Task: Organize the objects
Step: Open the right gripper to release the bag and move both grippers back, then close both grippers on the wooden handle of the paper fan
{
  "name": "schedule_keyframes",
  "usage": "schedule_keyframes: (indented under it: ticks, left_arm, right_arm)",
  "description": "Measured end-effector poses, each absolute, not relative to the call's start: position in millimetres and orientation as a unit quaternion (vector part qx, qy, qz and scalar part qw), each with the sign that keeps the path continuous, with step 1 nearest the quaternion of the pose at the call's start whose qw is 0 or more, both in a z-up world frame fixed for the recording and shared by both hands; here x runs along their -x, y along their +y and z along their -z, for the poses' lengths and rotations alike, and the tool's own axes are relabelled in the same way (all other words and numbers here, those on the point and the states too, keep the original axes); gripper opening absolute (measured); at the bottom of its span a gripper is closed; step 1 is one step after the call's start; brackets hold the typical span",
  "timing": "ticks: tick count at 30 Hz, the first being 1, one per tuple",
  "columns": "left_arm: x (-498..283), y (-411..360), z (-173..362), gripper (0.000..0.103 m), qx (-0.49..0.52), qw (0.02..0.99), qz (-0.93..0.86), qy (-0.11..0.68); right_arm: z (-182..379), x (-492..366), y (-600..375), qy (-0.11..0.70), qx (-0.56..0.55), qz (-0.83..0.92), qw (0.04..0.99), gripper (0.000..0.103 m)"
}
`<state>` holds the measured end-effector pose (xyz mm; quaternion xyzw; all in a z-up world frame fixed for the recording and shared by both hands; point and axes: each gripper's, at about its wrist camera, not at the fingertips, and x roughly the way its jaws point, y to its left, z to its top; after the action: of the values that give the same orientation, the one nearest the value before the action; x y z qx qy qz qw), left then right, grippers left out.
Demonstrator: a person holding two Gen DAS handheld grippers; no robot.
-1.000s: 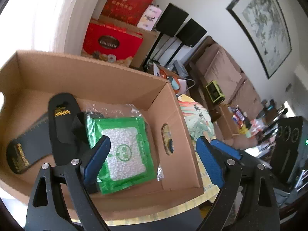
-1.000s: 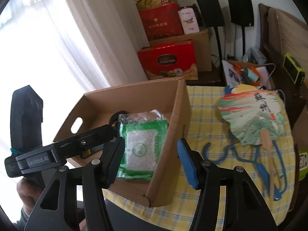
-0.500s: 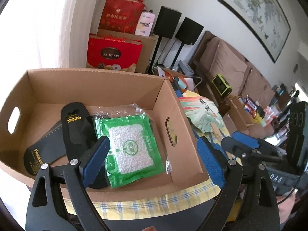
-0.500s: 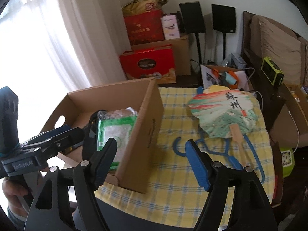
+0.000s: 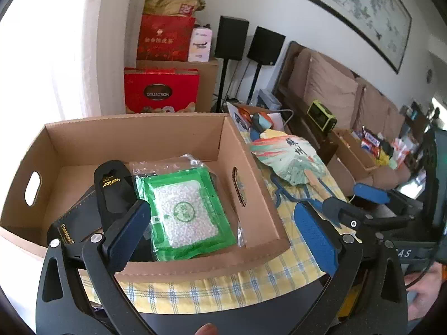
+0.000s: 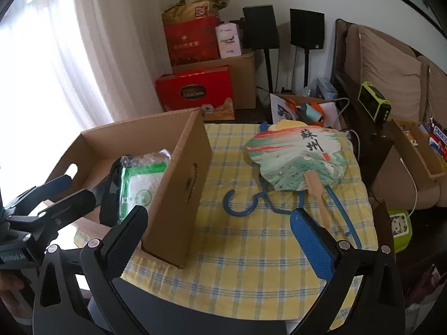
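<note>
A: From the left wrist: the left gripper [image 5: 220, 229], jaws just opened wide and empty, hangs over the box [image 5: 139, 128]. Inside lie a green packet [image 5: 187, 209] and black insoles [image 5: 111, 192].

B: And from the right wrist?

A: The right gripper [image 6: 218, 240], also just spread and empty, faces the fan [image 6: 296, 156] and blue hanger [image 6: 251, 203] on the cloth [image 6: 237, 265], right of the box. The painted fan looks light and fragile; best taken by its wooden handle.
</note>
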<state>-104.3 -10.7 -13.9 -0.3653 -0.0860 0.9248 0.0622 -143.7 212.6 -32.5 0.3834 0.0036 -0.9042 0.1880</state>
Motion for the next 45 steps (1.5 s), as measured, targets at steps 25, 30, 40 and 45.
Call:
schedule_keyframes:
  ticks: [25, 30, 40, 45]
  left_arm:
    - [94, 68, 27, 0.103, 0.386, 0.127, -0.912, -0.058]
    - [98, 92, 34, 0.103, 0.394, 0.147, -0.906, -0.051]
    - [127, 140, 36, 0.101, 0.412, 0.188, -0.89, -0.051]
    - [154, 164, 45, 0.093, 0.435, 0.197, -0.877, -0.055]
  right_arm:
    - [45, 126, 319, -0.033, -0.39, 0.914, 0.108, 0.102]
    - [55, 125, 341, -0.037, -0.395, 0.914, 0.087, 0.101]
    - [90, 129, 364, -0.045, -0.429, 0.899, 0.073, 0.065]
    - [100, 132, 365, -0.05, -0.436, 0.895, 0.083, 0.056]
